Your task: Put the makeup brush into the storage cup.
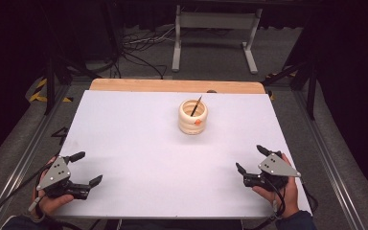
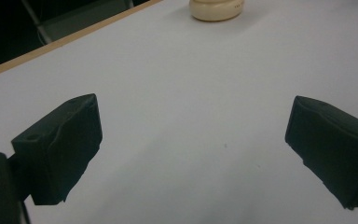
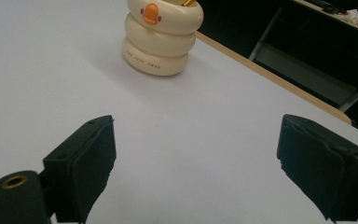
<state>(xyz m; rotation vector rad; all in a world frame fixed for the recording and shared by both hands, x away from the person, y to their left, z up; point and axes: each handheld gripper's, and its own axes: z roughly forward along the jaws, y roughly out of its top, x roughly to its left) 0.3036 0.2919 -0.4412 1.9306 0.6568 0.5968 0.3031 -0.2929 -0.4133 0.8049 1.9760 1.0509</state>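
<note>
A cream ringed holder (image 1: 193,118) with an orange duck beak stands on the white table sheet (image 1: 148,143), toward the back middle. A dark pencil (image 1: 196,106) leans inside it. The holder's base (image 2: 216,9) appears at the top of the left gripper view, and the holder (image 3: 162,37) stands ahead in the right gripper view. My left gripper (image 1: 86,168) rests open at the near left corner, nothing between its jaws. My right gripper (image 1: 250,158) rests open at the near right, also holding nothing. Both are far from the holder.
A wooden table edge (image 1: 177,86) runs along the back of the sheet. Beyond it are a white stand frame (image 1: 215,33) and cables (image 1: 139,48) on the floor. Metal rails (image 1: 330,158) flank the table.
</note>
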